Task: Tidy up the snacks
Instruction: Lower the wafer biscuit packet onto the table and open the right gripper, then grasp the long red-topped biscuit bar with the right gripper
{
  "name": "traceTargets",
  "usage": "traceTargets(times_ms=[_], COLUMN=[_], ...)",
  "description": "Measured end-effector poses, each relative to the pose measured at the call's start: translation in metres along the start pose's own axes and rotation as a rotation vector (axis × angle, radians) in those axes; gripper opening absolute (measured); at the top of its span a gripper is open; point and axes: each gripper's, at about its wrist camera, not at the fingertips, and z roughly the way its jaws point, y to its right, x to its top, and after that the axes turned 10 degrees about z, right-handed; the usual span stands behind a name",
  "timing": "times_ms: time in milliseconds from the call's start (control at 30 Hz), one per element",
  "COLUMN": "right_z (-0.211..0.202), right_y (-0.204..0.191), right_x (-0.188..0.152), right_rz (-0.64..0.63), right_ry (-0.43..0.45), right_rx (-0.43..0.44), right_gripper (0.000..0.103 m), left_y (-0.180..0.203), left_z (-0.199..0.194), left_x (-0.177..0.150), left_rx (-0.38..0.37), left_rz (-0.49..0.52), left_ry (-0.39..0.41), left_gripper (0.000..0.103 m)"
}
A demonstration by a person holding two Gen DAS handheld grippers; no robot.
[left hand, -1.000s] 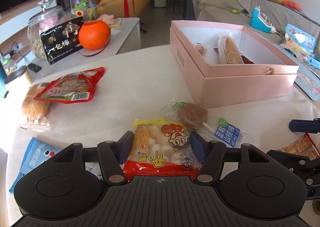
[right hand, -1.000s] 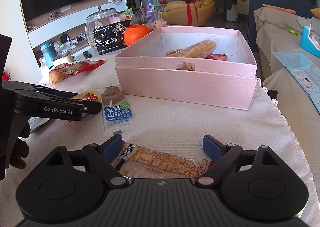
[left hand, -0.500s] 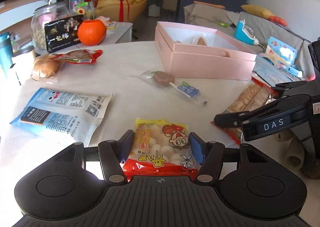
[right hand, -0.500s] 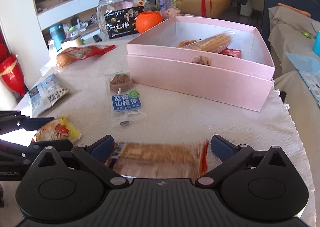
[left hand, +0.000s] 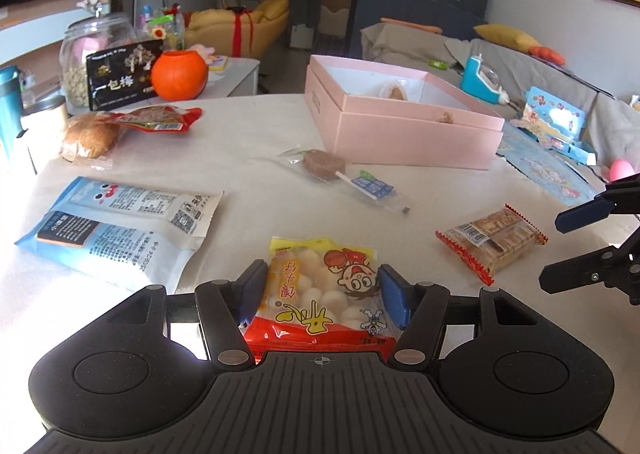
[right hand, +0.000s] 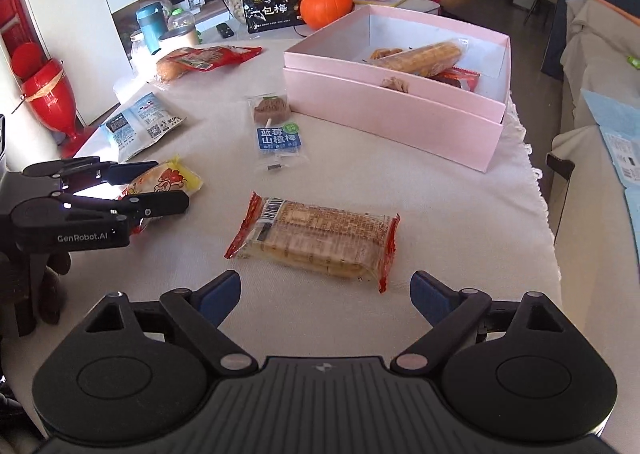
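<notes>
1. The yellow bag of white candies (left hand: 320, 294) sits between the two fingers of the left gripper (left hand: 322, 290), whose jaws are clamped on its sides. It is at the near edge of the table (left hand: 248, 174), and from the right-hand view appears lifted just off the cloth.
2. The cracker pack (right hand: 316, 240) lies flat on the table in front of the right gripper (right hand: 326, 294), whose jaws stand wide apart and touch nothing.
3. The pink box (right hand: 400, 110), which already holds a few snacks, stands well beyond both packs, with a lollipop (right hand: 276, 126) between.
4. To do this step well, I judge the candy bag should be carried high enough to clear the box wall, kept level so the soft bag does not slip, and released only once it is over the open inside.
5. Half a second ago the cracker pack sat between the right fingers; it is now clear of them, on the cloth. The left grip on the candy bag is unchanged.
</notes>
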Motion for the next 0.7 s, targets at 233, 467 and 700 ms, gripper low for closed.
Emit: traceTargets(times_ms=[233, 467, 700], right_z=[0.021, 0.012, 0.04], right_y=[-0.008, 0.024, 0.014], right_x=[0.006, 0.039, 0.037], right_rz=[-0.203, 0.155, 0.276], right_ry=[-0.014, 0.071, -0.024], right_rx=[-0.298, -0.164, -0.012], right_gripper=[0.077, 0.076, 0.077], left_y=[0.0, 0.0, 0.0], left_z=[-0.001, -0.001, -0.001], left_x=[-0.001, -0.002, -0.002], left_rx=[0.002, 0.003, 0.005], left_rz=[0.002, 0.003, 0.004], left_ry=[0.001, 0.003, 0.002], left_gripper=[0.065, 0.065, 0.065])
